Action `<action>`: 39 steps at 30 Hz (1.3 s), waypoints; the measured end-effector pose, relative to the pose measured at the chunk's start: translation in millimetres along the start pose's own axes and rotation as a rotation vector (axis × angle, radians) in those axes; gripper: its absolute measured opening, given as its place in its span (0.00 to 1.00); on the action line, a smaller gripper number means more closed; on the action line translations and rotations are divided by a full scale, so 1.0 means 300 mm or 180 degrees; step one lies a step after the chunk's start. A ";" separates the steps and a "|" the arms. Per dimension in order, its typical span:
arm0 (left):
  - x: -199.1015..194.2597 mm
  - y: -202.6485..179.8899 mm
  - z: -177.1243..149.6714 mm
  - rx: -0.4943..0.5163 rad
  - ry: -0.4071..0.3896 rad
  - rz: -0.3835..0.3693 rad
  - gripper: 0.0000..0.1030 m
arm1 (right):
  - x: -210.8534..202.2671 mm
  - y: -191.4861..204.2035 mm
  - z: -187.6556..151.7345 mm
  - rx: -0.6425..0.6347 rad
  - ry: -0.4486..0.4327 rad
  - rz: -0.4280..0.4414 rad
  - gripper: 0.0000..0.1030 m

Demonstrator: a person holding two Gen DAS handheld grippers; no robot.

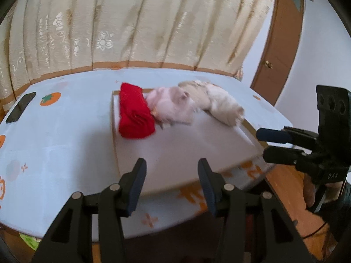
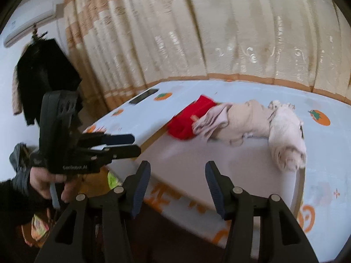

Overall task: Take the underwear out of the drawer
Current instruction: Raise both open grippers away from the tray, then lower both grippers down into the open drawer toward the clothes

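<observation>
Along the far end of the shallow white drawer (image 1: 197, 151), which sits on the persimmon-print worktop (image 1: 54, 135), lie the folded underwear: a red piece (image 1: 135, 111), a pink one (image 1: 173, 107) and a cream one (image 1: 223, 103) beside it. Both claws hang short of the drawer's near edge, left claw (image 1: 172, 184) and right claw (image 2: 177, 188) each with jaws apart and nothing between. Best approach: reach over the drawer's low rim, pinch one fold only. A dark phone (image 1: 20, 107) lies well left of the drawer, out of the way.
</observation>
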State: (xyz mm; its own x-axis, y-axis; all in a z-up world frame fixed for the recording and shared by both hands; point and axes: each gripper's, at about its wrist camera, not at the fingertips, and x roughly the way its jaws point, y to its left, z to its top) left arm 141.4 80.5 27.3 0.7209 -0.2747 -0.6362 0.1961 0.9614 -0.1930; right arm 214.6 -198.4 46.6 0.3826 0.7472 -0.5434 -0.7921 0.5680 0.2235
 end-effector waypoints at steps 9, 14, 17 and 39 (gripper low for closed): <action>-0.079 -0.063 -0.149 0.0187 0.0150 -0.0032 0.47 | -0.113 0.081 -0.154 -0.0214 0.0147 0.0043 0.54; -0.091 -0.065 -0.225 0.0219 0.0290 0.0020 0.47 | -0.128 0.107 -0.251 -0.0287 0.0268 -0.0011 0.54; -0.096 -0.071 -0.280 0.0267 0.0387 0.0035 0.47 | -0.131 0.115 -0.295 -0.0290 0.0291 -0.0003 0.54; 0.083 -0.127 -0.501 0.0971 0.1649 0.0037 0.47 | 0.017 0.175 -0.478 -0.0497 0.0779 0.0262 0.54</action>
State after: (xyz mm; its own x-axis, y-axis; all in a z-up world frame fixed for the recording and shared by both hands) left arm 52.0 34.9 -93.3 0.3213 -0.1616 -0.9331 0.4271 0.9041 -0.0095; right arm 106.9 -214.2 -60.4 0.2029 0.6724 -0.7118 -0.8865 0.4349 0.1582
